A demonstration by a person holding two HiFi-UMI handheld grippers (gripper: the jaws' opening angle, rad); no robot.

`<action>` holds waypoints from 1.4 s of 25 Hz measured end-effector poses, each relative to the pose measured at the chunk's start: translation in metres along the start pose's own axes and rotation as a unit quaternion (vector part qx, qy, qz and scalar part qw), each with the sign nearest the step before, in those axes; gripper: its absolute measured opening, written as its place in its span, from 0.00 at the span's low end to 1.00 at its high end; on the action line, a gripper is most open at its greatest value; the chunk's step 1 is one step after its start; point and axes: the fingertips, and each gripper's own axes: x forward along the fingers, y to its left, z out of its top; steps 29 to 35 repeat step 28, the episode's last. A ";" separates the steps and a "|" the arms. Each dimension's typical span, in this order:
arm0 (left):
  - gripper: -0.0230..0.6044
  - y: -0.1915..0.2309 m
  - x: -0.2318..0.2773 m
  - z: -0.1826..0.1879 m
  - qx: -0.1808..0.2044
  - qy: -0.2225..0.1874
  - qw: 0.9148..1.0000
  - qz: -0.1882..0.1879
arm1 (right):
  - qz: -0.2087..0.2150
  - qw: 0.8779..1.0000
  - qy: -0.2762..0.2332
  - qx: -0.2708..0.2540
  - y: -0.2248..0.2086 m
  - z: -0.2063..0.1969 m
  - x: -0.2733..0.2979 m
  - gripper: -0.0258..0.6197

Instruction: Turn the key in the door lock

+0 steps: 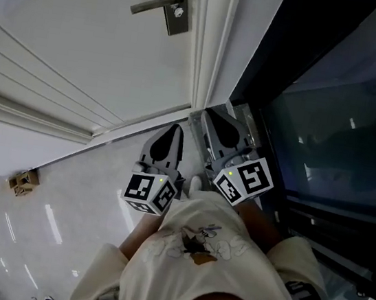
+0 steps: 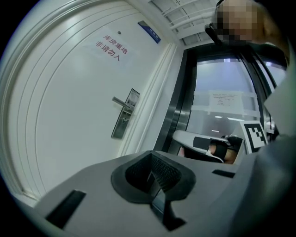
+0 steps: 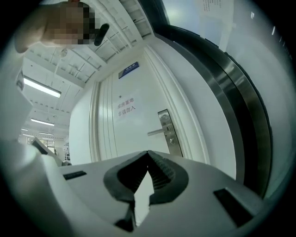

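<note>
The white door carries a steel lock plate with a lever handle. The plate also shows in the left gripper view and the right gripper view. A small round part sits on the plate below the lever; I cannot make out whether a key is in it. My left gripper and right gripper are held side by side near my body, well short of the door. Both point toward it. The left gripper and the right gripper have their jaws together with nothing between them.
A white door frame separates the door from a dark glass panel on the right. A small cardboard box lies on the shiny floor at the left. Red lettering is printed on the door.
</note>
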 end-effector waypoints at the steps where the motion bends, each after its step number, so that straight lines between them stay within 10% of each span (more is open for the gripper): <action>1: 0.05 -0.002 -0.002 -0.004 -0.003 0.002 1.000 0.001 | -0.002 1.000 0.001 -0.003 0.000 0.000 -0.006 0.05; 35: 0.05 -0.064 -0.116 -0.020 0.002 -0.011 1.000 -0.015 | 0.018 0.997 0.076 0.025 0.087 -0.056 -0.112 0.05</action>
